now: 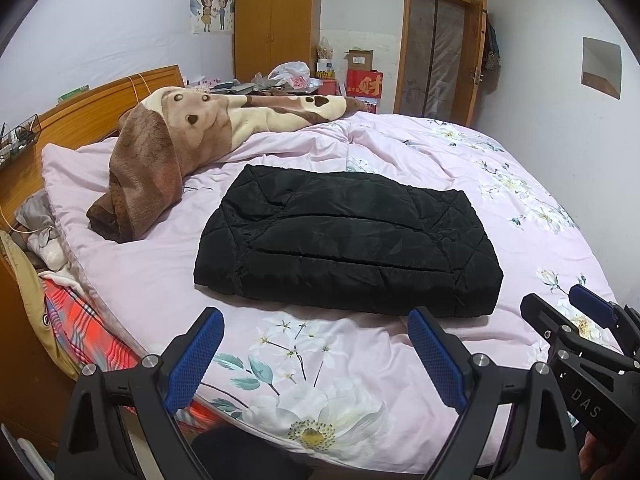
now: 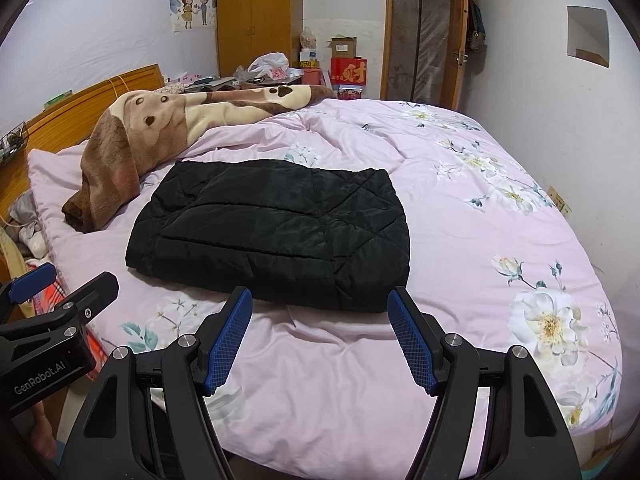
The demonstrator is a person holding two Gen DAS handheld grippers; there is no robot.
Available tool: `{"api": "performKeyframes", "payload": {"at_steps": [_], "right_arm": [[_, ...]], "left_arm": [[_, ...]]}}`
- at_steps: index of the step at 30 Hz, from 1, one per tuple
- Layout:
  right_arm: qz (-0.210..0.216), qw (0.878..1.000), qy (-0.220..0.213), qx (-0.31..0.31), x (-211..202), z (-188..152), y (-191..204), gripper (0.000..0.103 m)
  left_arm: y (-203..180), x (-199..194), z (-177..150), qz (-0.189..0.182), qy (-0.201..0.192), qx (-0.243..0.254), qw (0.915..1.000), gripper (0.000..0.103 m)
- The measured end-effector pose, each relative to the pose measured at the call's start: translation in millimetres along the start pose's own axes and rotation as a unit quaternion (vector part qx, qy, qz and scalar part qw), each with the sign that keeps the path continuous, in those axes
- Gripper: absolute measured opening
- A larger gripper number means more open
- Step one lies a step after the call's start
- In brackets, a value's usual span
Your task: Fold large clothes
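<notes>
A black quilted jacket (image 1: pixel 348 240) lies folded into a thick rectangle on the pink floral bed cover (image 1: pixel 320 360); it also shows in the right wrist view (image 2: pixel 272 232). My left gripper (image 1: pixel 316 316) is open and empty, held above the cover just in front of the jacket's near edge. My right gripper (image 2: pixel 320 298) is open and empty, its fingertips close to the jacket's near right edge without touching it. The right gripper also shows at the right of the left wrist view (image 1: pixel 560 300), and the left gripper at the left of the right wrist view (image 2: pixel 68 276).
A brown and cream fleece blanket (image 1: pixel 180 140) is bunched at the head of the bed by the wooden headboard (image 1: pixel 80 108). Loose clothes and a plaid sheet (image 1: pixel 76 312) lie at the bed's left edge. A wardrobe (image 1: pixel 276 20), boxes and a door (image 1: pixel 436 52) stand behind the bed.
</notes>
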State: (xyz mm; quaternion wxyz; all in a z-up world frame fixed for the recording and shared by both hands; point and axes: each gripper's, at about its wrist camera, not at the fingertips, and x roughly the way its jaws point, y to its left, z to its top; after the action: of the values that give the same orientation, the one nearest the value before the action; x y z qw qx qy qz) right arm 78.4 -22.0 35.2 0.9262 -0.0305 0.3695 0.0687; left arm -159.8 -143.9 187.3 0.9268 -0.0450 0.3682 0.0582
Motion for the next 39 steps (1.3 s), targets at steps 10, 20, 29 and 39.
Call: {"api": "performKeyframes", "payload": {"at_steps": [10,20,29,39], "right_arm": [[0.0,1.0,0.001,0.0,-0.9,-1.2,3.1,0.07],[0.001,1.0,0.001,0.0,-1.1,-1.4,3.8,0.07],[0.001,1.0,0.001,0.0,-1.6,-1.5,4.0,0.07],[0.002,1.0,0.003,0.0,-0.8,-2.0,3.8,0.07]], "left_arm": [[1.1,0.0,-0.2,0.001,0.001,0.0,1.0,0.094],[0.4,0.8,0.0,0.002,0.002,-0.001,1.0,0.094],[1.3,1.1,-0.4,0.002,0.003,0.0,1.0,0.094],[2.1,1.1,-2.1,0.004,0.002,0.0,1.0,0.094]]}}
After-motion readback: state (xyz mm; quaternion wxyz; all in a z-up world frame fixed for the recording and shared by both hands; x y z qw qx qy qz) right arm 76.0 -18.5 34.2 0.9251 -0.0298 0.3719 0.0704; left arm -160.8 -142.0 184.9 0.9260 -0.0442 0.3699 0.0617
